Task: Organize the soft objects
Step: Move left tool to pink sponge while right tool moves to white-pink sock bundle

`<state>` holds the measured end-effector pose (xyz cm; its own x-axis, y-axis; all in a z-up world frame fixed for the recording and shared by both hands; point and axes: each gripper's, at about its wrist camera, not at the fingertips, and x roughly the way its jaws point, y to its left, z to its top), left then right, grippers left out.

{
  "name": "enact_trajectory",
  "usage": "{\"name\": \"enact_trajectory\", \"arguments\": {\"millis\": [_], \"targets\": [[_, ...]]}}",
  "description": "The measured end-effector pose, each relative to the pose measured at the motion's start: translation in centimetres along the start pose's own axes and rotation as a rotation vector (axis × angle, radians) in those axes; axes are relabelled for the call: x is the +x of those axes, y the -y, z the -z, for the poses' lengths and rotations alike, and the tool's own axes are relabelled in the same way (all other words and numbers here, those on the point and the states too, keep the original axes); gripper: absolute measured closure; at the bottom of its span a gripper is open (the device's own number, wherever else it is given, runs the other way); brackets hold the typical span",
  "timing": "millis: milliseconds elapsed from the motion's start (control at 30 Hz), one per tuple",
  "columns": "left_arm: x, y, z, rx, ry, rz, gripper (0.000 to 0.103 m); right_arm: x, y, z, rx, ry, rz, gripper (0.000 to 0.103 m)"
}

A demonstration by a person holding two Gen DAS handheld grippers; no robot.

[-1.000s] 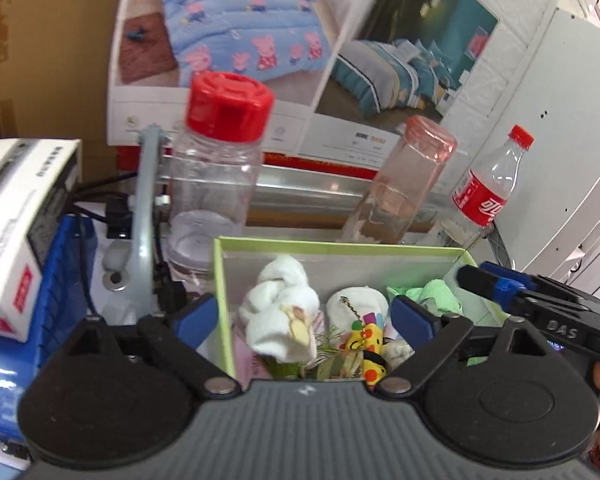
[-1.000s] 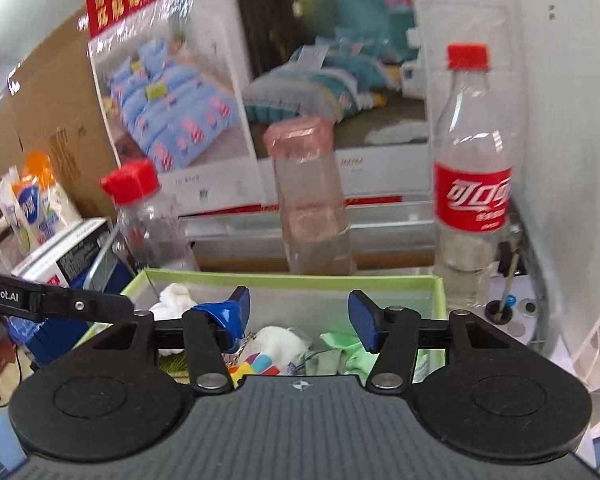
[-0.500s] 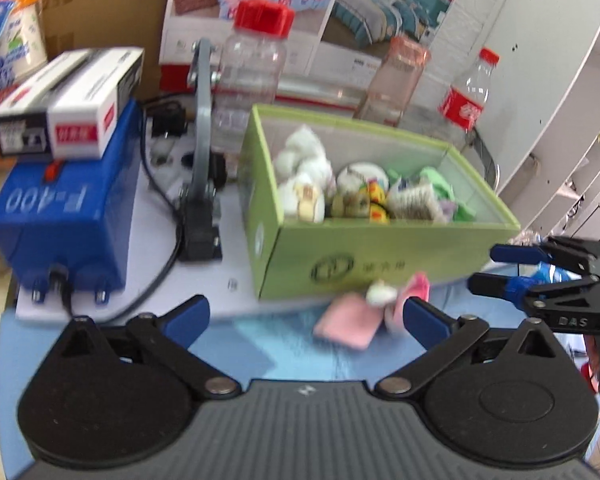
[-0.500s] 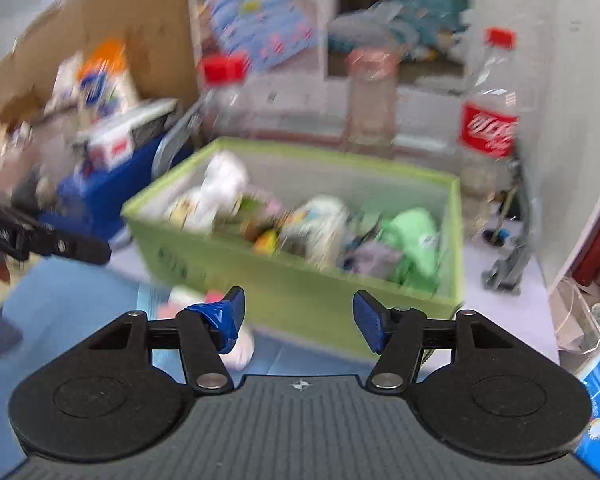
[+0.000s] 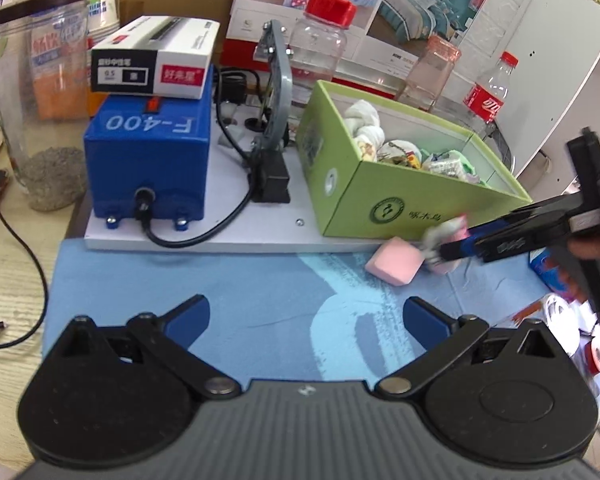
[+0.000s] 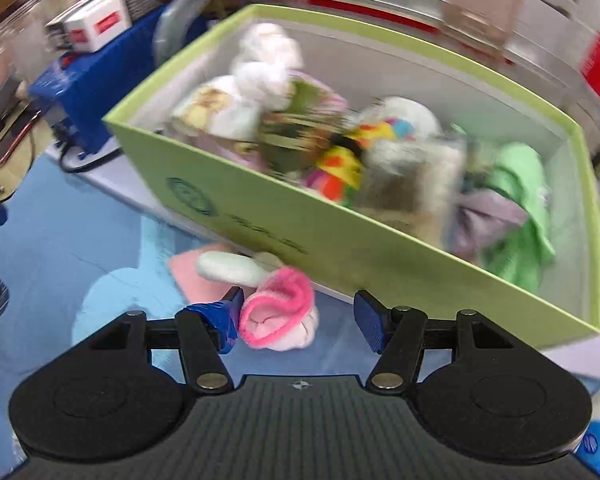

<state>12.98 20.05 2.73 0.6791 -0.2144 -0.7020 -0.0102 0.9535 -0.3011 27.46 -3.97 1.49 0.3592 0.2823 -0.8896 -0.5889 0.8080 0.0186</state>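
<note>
A green box [image 5: 400, 196] [image 6: 284, 224] holds several soft toys and cloths. In front of it on the blue mat lie a pink sponge [image 5: 394, 262] [image 6: 192, 276] and a pink-and-white sock [image 6: 280, 316] [image 5: 448, 232]. My right gripper [image 6: 298, 316] is open and low over the mat, with the sock between its fingers, against the left one. In the left wrist view it [image 5: 444, 248] reaches in from the right. My left gripper [image 5: 306, 316] is open and empty above the mat, well back from the box.
A blue F-400 machine [image 5: 148, 152] with a white carton on it stands left of the box, with black cables beside it. A red-capped jar [image 5: 320, 40], a pink bottle [image 5: 432, 72] and a cola bottle [image 5: 486, 92] stand behind. A large clear jar [image 5: 40, 100] stands far left.
Both grippers have pulled back from over the box and dropped lower. The right gripper has come down at the sock in front of the box. The right view is blurred by motion.
</note>
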Motion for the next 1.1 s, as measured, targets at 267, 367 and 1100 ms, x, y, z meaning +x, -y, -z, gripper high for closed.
{"name": "enact_trajectory", "arguments": {"millis": [267, 367, 1100], "targets": [[3.4, 2.9, -0.9, 0.038, -0.043, 0.052, 0.001, -7.0, 10.5, 9.5, 0.28, 0.139, 0.132, 0.056], [5.9, 5.5, -1.9, 0.061, -0.082, 0.079, 0.001, -8.5, 10.7, 12.5, 0.298, 0.203, 0.075, 0.056], [12.8, 5.1, -3.8, -0.042, -0.184, -0.195, 0.001, -5.9, 10.9, 13.2, 0.316, 0.288, -0.103, 0.055]]}}
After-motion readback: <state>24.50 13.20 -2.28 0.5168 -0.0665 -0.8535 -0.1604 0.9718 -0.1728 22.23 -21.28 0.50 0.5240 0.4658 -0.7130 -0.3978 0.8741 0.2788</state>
